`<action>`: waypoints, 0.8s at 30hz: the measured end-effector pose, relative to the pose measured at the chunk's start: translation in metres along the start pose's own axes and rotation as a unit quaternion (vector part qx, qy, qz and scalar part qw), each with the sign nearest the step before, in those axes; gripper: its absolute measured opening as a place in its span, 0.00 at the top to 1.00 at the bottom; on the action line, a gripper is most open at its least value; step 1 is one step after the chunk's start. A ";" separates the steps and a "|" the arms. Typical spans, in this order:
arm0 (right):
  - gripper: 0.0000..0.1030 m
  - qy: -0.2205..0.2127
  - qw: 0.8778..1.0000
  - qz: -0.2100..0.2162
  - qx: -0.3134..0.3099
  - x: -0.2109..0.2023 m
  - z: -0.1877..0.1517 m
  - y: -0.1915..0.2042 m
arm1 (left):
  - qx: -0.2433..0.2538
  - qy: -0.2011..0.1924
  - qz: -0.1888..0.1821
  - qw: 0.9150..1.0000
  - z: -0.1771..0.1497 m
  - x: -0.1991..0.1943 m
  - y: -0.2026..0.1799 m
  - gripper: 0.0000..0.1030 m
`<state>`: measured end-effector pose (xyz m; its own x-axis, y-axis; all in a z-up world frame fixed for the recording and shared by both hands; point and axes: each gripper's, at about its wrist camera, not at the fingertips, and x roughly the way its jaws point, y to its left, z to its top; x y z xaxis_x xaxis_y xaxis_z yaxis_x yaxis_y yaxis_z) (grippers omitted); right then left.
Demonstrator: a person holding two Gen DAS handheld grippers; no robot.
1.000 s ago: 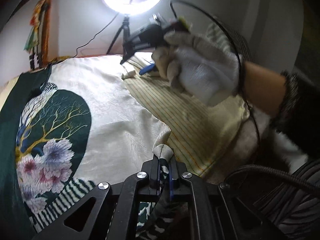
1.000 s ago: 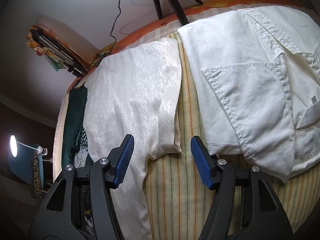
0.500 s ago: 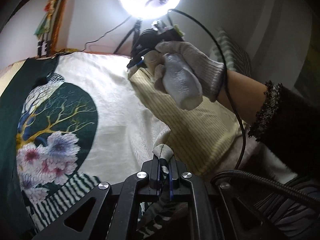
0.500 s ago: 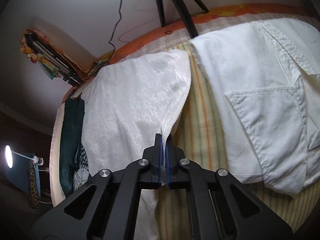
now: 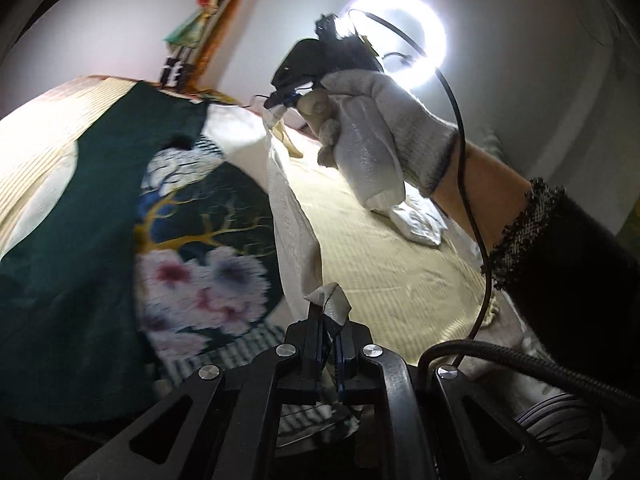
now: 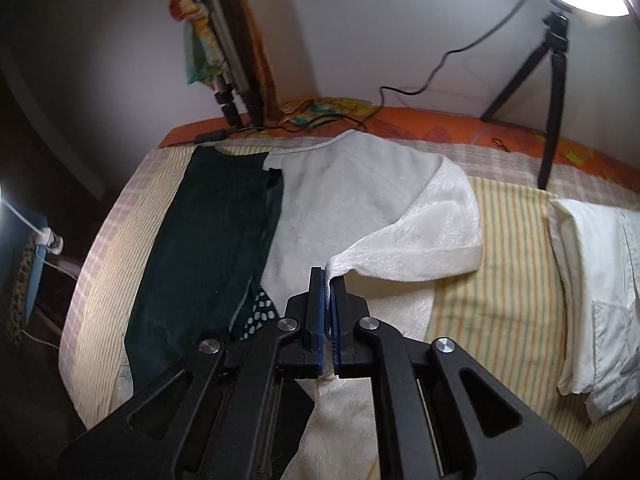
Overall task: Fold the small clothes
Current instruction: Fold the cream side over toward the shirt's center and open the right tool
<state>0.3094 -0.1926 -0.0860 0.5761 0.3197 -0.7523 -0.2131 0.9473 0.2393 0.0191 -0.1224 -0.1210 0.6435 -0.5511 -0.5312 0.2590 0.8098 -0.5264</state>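
A small top with a cream side and a dark green printed side (image 5: 80,216) lies on the striped bed sheet (image 5: 384,264). My left gripper (image 5: 329,322) is shut on the top's cream near corner (image 5: 330,300). My right gripper (image 6: 329,292) is shut on the cream edge (image 6: 420,236) and holds it lifted over the garment; it shows in the left wrist view (image 5: 286,98), held by a gloved hand (image 5: 380,136). The cream half stands up as a fold (image 5: 292,216) between both grippers. The green side (image 6: 208,248) and the pale inside (image 6: 348,184) show.
White folded clothes (image 6: 600,272) lie at the right of the bed, also seen in the left wrist view (image 5: 416,220). A ring light (image 5: 432,36) on a tripod (image 6: 552,80) stands at the far edge. Cables (image 6: 420,80) and folded stands (image 6: 228,60) lean by the wall.
My right gripper shut on the cream edge, then lifted it up and over toward the green side. My left gripper rose with its corner, and more of the print is uncovered.
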 end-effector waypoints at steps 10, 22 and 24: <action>0.96 0.032 0.994 -0.014 -0.106 0.046 -0.004 0.091 | -0.049 -0.003 0.036 0.998 -0.006 -0.021 0.042 1.00; 0.96 0.050 0.995 0.025 -0.083 0.077 -0.004 0.104 | -0.045 0.005 0.096 0.994 -0.018 -0.036 0.052 0.84; 0.90 0.063 0.994 0.072 -0.061 0.071 -0.002 0.098 | -0.036 0.006 0.106 0.994 -0.023 -0.045 0.054 0.69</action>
<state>0.3285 -0.0772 -0.1173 0.4305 0.4393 -0.7884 -0.3845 0.8796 0.2801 -0.0119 -0.0590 -0.1405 0.6694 -0.3731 -0.6423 0.0672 0.8916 -0.4479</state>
